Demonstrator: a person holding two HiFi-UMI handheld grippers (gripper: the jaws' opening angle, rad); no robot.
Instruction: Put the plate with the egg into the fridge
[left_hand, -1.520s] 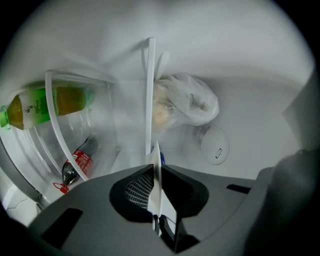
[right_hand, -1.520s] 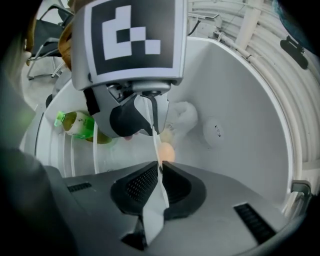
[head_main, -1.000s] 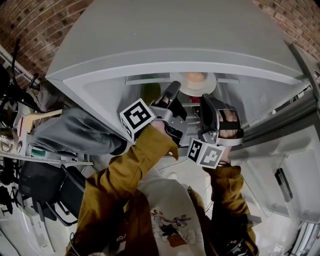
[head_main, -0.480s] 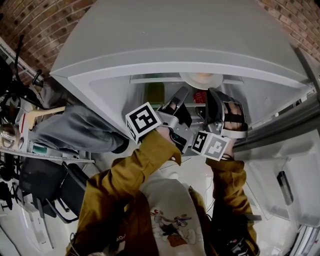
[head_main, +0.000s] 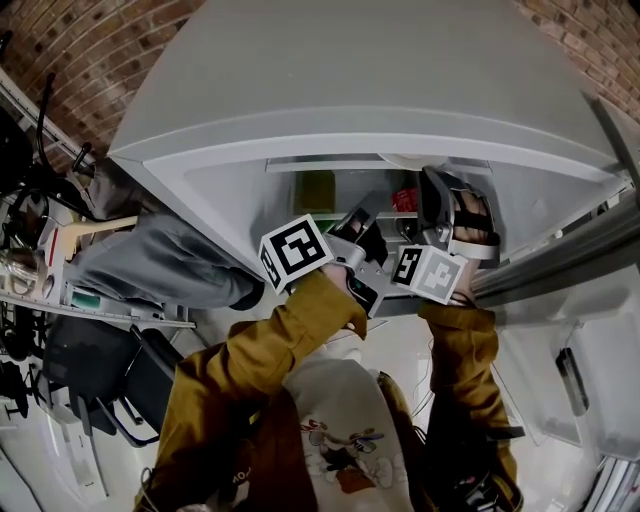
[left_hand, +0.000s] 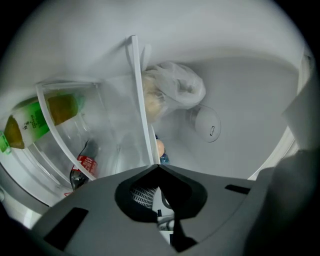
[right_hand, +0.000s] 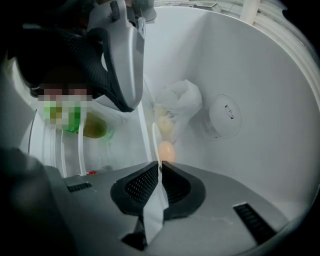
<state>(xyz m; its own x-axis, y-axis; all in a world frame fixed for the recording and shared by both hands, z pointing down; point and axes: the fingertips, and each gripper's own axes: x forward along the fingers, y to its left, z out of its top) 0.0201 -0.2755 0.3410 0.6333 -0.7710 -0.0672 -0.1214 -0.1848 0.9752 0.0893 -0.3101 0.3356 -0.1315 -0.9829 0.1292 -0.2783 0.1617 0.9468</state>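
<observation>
Two claws, both mine, reach into the open fridge (head_main: 330, 90). My right claw (right_hand: 158, 167) is pinching the one plate (right_hand: 153, 212) by its rim. I see that plate edge-on, as a thin white blade running out between the pads toward the plastic bag (right_hand: 181, 104). The one egg (right_hand: 166, 150) lies on the plate just below the bag, inside the fridge. My left claw (left_hand: 156, 167) is pressed together with nothing in it, and it sits up and to the left of the bag in the right gripper view.

There is one plastic bag, pale and knotted, lying against the back wall. One round dial (right_hand: 224, 118) sits on the wall just right of the bag. One white shelf edge (left_hand: 140, 100) runs past the bag's left side. Two bottles lie well left of the bag, one green (left_hand: 35, 117) and one dark with a red label (left_hand: 82, 167).

From the head view the fridge's top edge hides nearly all of the plate and the whole egg. The bag's contents are only a yellowish blur, and I cannot tell what they are. The green bottle's label is too smeared to read, and the dark bottle is cut off by my own claw's body
</observation>
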